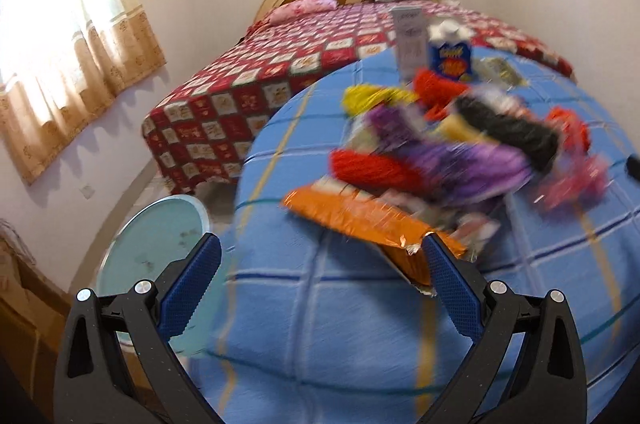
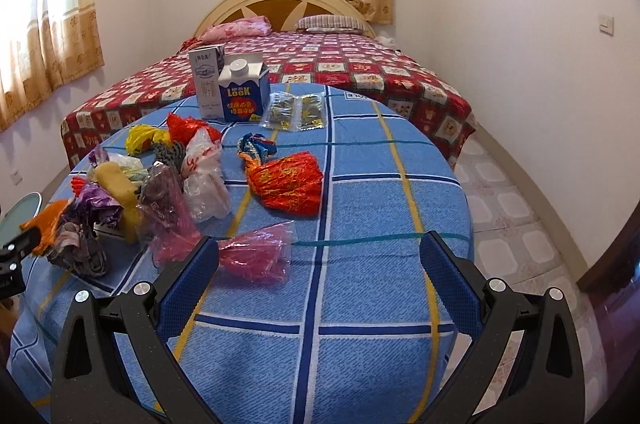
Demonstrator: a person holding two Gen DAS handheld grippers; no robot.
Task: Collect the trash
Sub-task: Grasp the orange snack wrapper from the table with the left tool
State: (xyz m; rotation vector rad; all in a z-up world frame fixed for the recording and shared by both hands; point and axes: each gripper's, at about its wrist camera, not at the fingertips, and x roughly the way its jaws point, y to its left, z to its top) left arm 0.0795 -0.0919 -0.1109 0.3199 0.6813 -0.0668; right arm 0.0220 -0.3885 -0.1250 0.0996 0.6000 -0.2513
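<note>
Jaws of both grippers are spread wide, nothing held. Crumpled wrappers are heaped on the tabletop; an orange wrapper is brushed by the left gripper and risks being nudged off the edge. The right gripper hangs near a pink bag.

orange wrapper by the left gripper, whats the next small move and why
Probably ease the left gripper forward and rightward, then close on the orange wrapper. Its fingers stand wide open and empty, and only the right finger meets the wrapper's near corner at the table edge, so the wrapper isn't between them yet.
</note>
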